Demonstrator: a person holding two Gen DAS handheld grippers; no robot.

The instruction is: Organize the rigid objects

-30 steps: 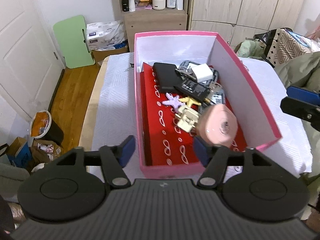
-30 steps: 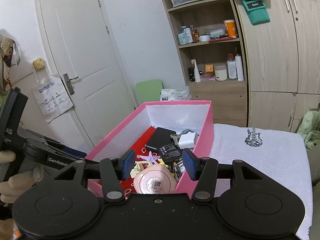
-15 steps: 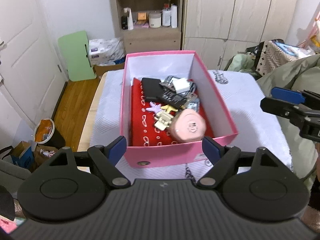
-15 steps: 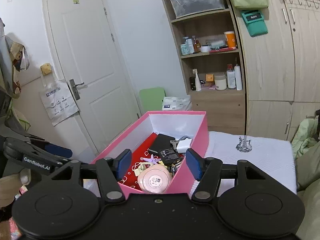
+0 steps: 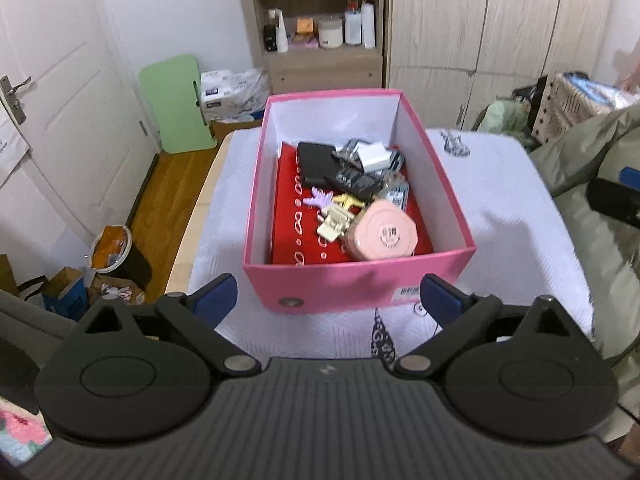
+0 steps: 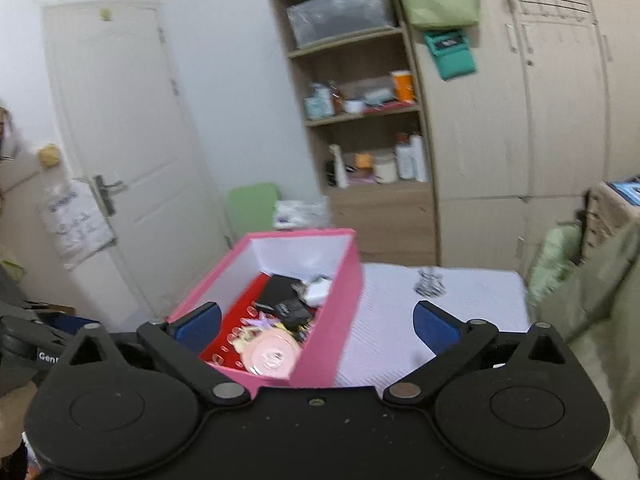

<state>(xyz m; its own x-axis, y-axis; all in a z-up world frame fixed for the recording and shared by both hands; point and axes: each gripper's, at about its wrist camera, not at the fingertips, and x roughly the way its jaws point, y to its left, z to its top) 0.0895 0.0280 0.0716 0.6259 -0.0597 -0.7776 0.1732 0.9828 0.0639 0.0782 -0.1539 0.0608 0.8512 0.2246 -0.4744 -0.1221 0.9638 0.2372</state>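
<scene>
A pink box stands on a white-covered table. It holds a red lining, a round pink case, a black power bank, a white charger, a purple clip, cream and yellow clips and other small items. My left gripper is open and empty, held back from the box's near wall. My right gripper is open and empty, held above and behind the box; its tip also shows at the right edge of the left wrist view.
A shelf unit with bottles and wooden wardrobes stand behind the table. A white door and a green folded board are on the left. A bin and bags lie on the floor. Olive fabric is at the right.
Both grippers have pulled back and up from the box and opened wider. The box now looks smaller and farther away in both views. Its contents have not moved.
</scene>
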